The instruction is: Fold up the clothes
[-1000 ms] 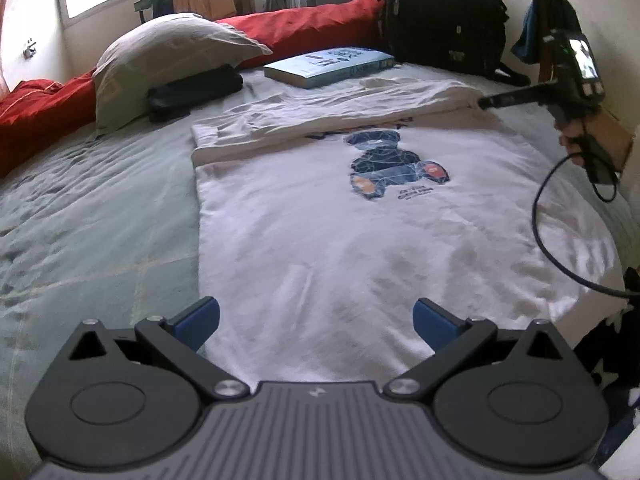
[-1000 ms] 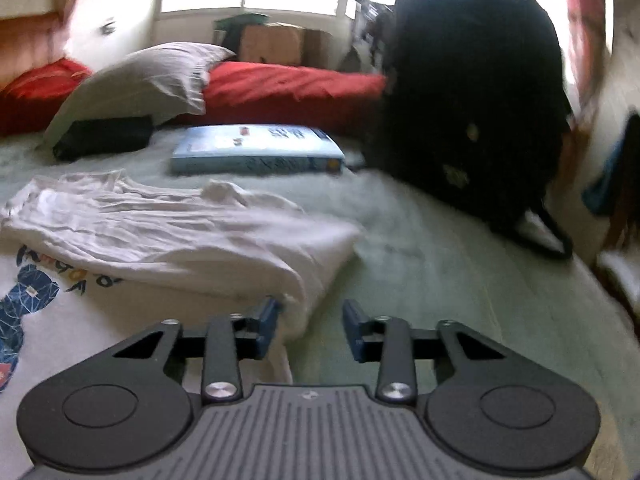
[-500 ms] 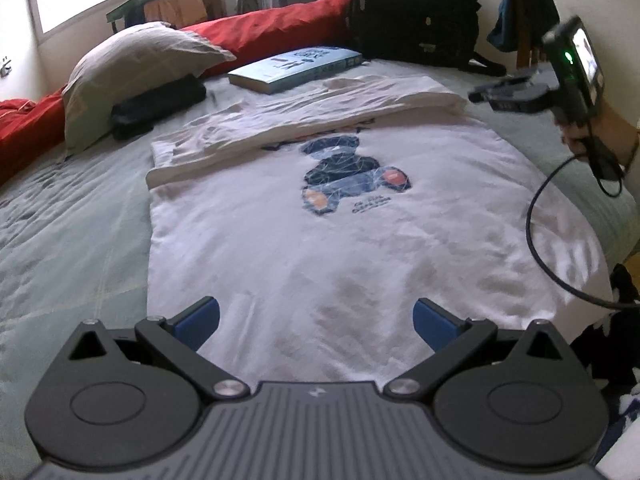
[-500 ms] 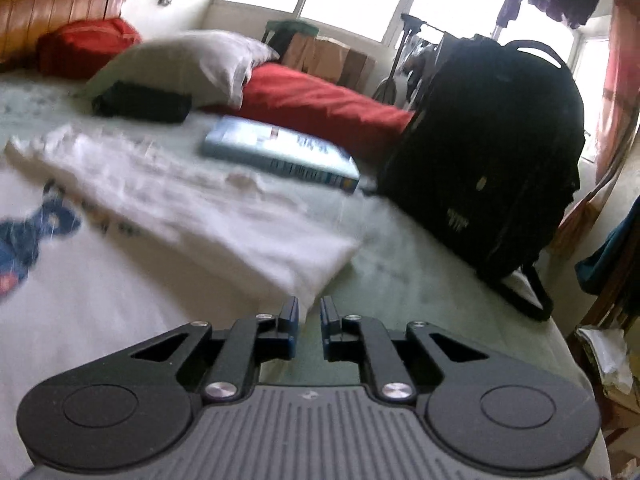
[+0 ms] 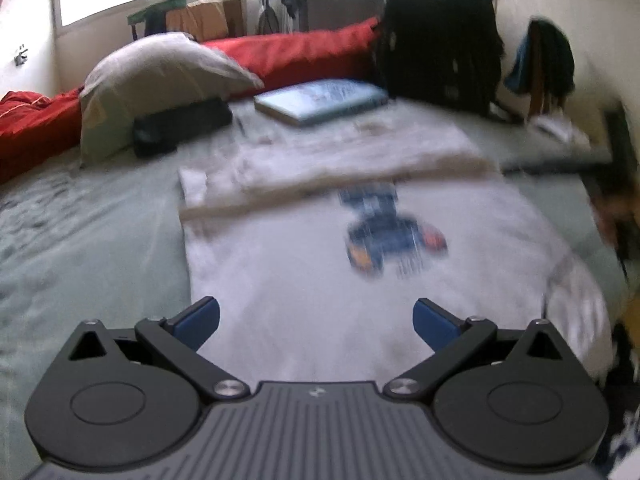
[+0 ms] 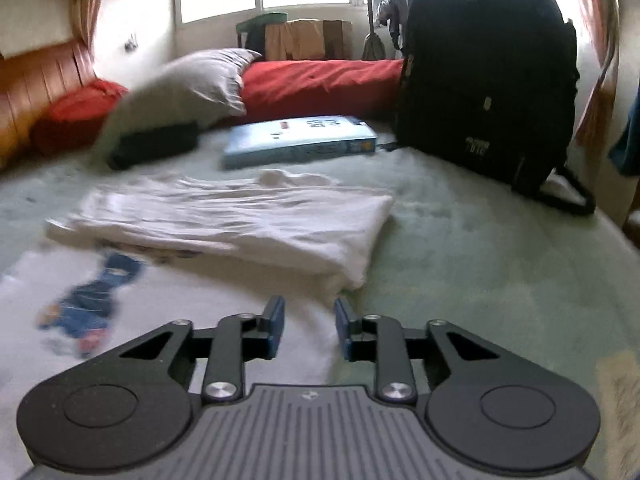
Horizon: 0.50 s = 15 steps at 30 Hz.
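1. Left gripper [image 5: 316,320] is held wide open and empty above the near hem of the white T-shirt [image 5: 304,280]; the right gripper [image 6: 309,326] is opening, nothing clamped.
2. One fold is judged done: the far part is laid over on the bed [image 6: 480,280].
3. Further folds remain.

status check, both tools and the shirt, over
Left tool open, empty, above the shirt's lower half. Right tool opening, nothing between its pads. White t-shirt flat on the bed, top folded over. Book and backpack sit beyond it, clear.
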Available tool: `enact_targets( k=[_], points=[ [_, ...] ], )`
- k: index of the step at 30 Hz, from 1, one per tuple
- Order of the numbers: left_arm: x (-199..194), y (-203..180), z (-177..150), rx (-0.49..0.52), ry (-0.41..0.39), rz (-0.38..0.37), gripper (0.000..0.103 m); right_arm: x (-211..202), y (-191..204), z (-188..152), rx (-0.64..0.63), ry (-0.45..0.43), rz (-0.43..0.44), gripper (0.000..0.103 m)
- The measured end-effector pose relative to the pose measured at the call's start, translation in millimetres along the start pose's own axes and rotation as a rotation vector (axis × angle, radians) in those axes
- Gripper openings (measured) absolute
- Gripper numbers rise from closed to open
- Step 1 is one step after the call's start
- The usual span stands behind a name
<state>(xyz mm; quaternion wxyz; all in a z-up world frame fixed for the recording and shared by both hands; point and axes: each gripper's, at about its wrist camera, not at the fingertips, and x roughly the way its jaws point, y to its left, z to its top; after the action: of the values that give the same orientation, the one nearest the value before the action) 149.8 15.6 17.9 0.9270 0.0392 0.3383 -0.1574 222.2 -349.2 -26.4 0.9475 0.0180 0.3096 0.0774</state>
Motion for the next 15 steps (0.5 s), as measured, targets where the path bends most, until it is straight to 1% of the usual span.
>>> enact_targets(
  k=[1,2,3,4,5,7,8,9,11,12,13,14,15],
  points=[
    [5,9,13,-0.027,-0.022,-0.031,0.101,-7,4,-3,0.015,0.000,0.037,0.048],
    [13,17,26,-0.055,-0.031,-0.061,0.101,-14,11,-6,0.033,-0.004,0.077,0.054],
    [21,26,39,-0.084,-0.037,-0.090,0.100,-18,17,-8,0.047,-0.011,0.117,0.064],
    [34,35,52,-0.107,-0.036,-0.106,0.100,-23,23,-10,0.060,-0.018,0.158,0.071],
    [47,44,65,-0.130,-0.034,-0.119,0.098,-27,29,-13,0.080,-0.031,0.194,0.072],
    [79,65,87,-0.185,-0.017,-0.109,0.090,-33,38,-16,0.120,-0.054,0.257,0.077],
    [96,76,94,-0.234,0.007,-0.112,0.082,-33,40,-18,0.142,-0.059,0.271,0.078],
    [113,88,99,-0.292,0.040,-0.127,0.079,-32,40,-20,0.164,-0.064,0.285,0.080],
    [144,114,100,-0.413,0.078,-0.138,0.074,-32,42,-24,0.207,-0.075,0.312,0.082],
    [156,124,98,-0.463,0.097,-0.145,0.074,-30,41,-25,0.218,-0.068,0.313,0.082],
    [167,132,96,-0.500,0.110,-0.156,0.073,-29,40,-27,0.228,-0.060,0.314,0.082],
    [173,137,93,-0.516,0.110,-0.156,0.072,-27,38,-28,0.231,-0.055,0.305,0.082],
    [178,141,90,-0.516,0.105,-0.140,0.072,-25,36,-30,0.233,-0.050,0.295,0.082]
  ],
)
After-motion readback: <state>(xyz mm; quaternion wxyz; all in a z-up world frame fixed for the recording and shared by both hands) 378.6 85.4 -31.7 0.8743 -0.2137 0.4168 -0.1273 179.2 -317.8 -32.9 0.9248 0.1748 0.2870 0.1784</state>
